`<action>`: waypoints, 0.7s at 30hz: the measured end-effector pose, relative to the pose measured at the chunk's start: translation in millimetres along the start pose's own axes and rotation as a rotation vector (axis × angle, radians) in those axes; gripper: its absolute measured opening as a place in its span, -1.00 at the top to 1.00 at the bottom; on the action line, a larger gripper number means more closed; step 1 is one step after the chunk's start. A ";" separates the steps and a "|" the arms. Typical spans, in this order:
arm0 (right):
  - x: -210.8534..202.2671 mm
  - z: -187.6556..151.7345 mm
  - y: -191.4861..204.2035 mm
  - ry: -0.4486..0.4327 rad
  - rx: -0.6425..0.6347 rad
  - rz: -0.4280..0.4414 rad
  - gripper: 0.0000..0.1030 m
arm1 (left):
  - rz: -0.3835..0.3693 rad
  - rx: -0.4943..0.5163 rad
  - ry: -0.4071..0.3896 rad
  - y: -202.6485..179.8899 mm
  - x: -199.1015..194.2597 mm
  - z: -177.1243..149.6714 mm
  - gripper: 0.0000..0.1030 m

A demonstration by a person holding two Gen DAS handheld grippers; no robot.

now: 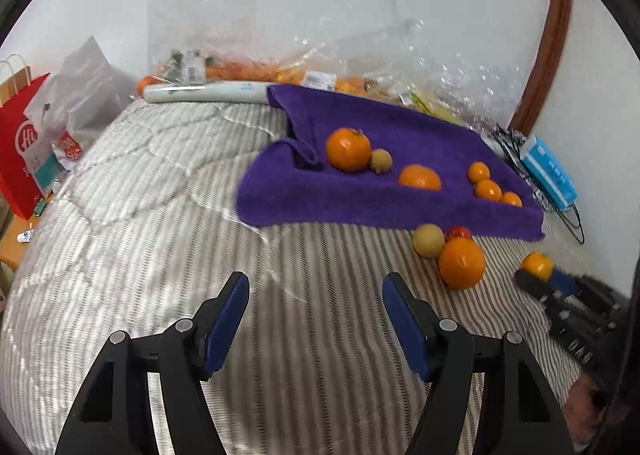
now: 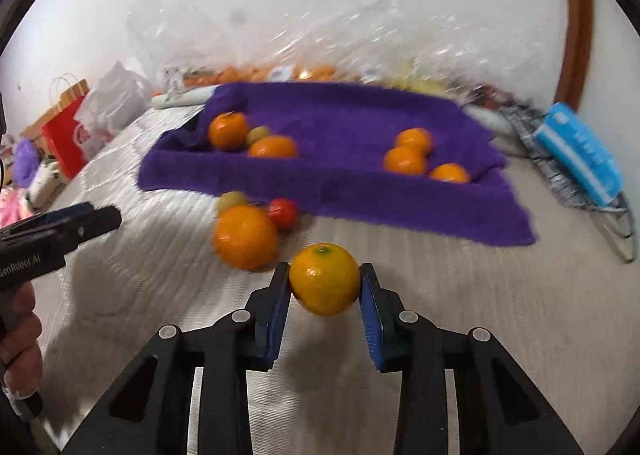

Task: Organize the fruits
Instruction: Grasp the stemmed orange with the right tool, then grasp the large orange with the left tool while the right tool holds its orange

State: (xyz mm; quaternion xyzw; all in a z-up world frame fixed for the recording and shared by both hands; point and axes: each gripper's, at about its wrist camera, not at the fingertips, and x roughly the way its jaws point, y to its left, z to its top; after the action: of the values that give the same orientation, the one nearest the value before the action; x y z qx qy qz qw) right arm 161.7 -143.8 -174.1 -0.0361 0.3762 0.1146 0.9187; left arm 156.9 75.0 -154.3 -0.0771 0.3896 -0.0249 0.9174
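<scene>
Mandarin (image 2: 324,280) sits squarely between the blue pads of my right tool (image 2: 325,283), both pads pressing its sides, stem end up, just above the striped bed cover (image 2: 460,287). It has no long axis to speak of. Purple towel (image 2: 340,175), where the other fruit lies sorted in two clusters, is straight ahead and well apart, so I judge the carry goes forward. My left tool (image 1: 316,295) stands half open, holding nothing, farther from the towel's small-orange cluster (image 2: 404,161).

striped bedding (image 1: 160,215) open, fruit cluster (image 1: 460,263) right
</scene>
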 end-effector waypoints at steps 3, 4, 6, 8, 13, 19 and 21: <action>-3.1 -2.6 -19.8 -0.010 0.012 -0.041 0.34 | 0.001 0.018 0.009 -10.2 4.2 -4.8 -0.30; -2.1 -3.4 -24.8 -0.011 0.018 -0.043 0.34 | 0.000 0.023 0.012 -12.7 4.5 -6.3 -0.30; 1.9 -4.4 -33.1 0.006 0.039 -0.020 0.34 | -0.017 0.036 0.010 -17.8 3.0 -9.7 -0.30; 4.4 -4.5 -35.9 0.013 0.052 0.010 0.34 | -0.040 0.050 0.000 -22.3 0.8 -10.1 -0.30; -2.4 -6.4 -35.6 -0.022 0.046 0.009 0.34 | -0.108 0.067 0.002 -35.7 3.3 1.1 -0.30; -10.9 -7.3 -46.9 -0.063 0.001 -0.056 0.34 | -0.140 0.068 0.042 -61.3 20.6 7.3 -0.29; -13.1 -7.7 -54.0 -0.073 0.001 -0.061 0.34 | -0.147 0.067 0.047 -68.0 24.7 7.2 -0.25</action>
State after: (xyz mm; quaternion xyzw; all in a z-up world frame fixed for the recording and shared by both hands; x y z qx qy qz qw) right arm 160.3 -199.8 -171.5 -0.0428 0.3412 0.0874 0.9349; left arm 180.2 6.1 -156.0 -0.0744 0.4034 -0.1069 0.9057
